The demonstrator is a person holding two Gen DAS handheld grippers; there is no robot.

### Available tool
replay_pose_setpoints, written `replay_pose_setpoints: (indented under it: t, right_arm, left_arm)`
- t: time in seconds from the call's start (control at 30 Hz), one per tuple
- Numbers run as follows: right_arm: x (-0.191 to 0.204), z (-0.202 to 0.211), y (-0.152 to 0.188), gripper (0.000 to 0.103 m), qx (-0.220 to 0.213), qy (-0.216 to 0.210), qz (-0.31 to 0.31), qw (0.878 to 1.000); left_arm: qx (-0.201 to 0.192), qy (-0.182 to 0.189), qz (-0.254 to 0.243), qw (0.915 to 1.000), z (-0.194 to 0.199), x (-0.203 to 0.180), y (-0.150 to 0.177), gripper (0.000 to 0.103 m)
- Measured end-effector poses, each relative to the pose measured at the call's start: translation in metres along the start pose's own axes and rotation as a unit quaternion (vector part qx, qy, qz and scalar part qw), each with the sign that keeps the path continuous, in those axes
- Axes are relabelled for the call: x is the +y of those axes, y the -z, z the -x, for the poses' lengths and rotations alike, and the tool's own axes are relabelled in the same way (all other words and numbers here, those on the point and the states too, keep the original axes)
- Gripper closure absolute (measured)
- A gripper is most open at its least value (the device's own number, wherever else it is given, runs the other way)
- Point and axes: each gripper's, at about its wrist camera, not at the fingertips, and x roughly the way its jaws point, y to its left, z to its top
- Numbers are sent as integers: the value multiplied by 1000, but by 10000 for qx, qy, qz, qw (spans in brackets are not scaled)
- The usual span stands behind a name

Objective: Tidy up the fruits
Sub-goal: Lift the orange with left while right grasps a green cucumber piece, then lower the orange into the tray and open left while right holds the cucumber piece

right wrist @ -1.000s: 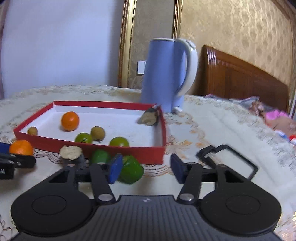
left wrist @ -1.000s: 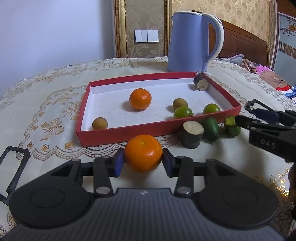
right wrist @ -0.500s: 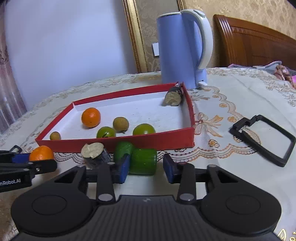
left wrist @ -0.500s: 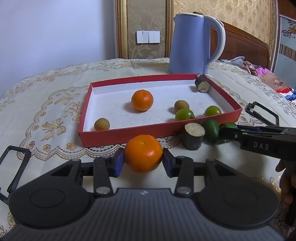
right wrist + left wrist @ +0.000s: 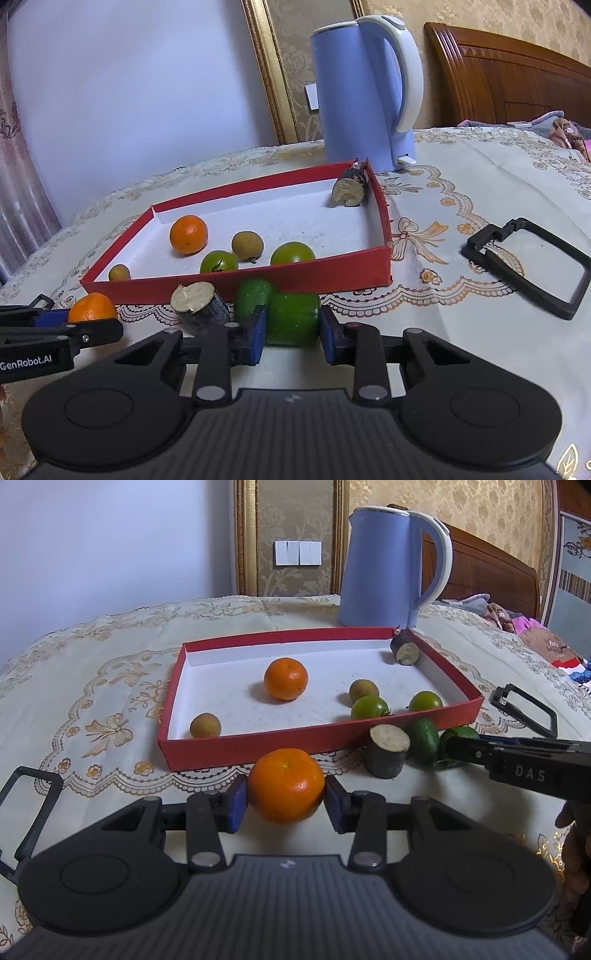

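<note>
My left gripper (image 5: pixel 286 802) is shut on an orange (image 5: pixel 286 785), just in front of the red tray (image 5: pixel 258 744). My right gripper (image 5: pixel 291 332) is shut on a green fruit (image 5: pixel 293 319) lying before the tray's front wall (image 5: pixel 332 275). Another green fruit (image 5: pixel 253 295) and a dark cut stalk piece (image 5: pixel 199 302) lie beside it on the cloth. The tray holds an orange (image 5: pixel 285 678), two green fruits (image 5: pixel 369 708) (image 5: pixel 425 701), two brown longans (image 5: pixel 205 725) (image 5: pixel 364 690) and a stalk piece (image 5: pixel 404 650).
A blue kettle (image 5: pixel 384 568) stands behind the tray's far right corner. A black rectangular frame (image 5: pixel 528 266) lies on the cloth to the right. The table has a lace cloth (image 5: pixel 92 701); a wooden headboard (image 5: pixel 509 85) is behind.
My right gripper has closed its fingers onto the green fruit. The left gripper has kept the orange and barely moved.
</note>
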Motion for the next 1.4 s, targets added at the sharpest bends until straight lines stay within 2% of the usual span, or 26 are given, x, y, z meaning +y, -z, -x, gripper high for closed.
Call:
replay_pose_setpoints:
  t: [0.6, 0.93, 1.4]
  right_arm:
    - [-9, 15, 1, 74, -130, 80, -60, 9999]
    - [-9, 23, 0, 74, -199, 96, -48, 9997]
    - [-9, 30, 0, 74, -274, 133, -33, 9995]
  left_arm:
    - [-139, -107, -137, 9998, 2, -5, -13, 63]
    - [-259, -295, -251, 9989, -9, -9, -34, 63]
    - [-417, -465, -511, 9967, -35, -32, -71, 63]
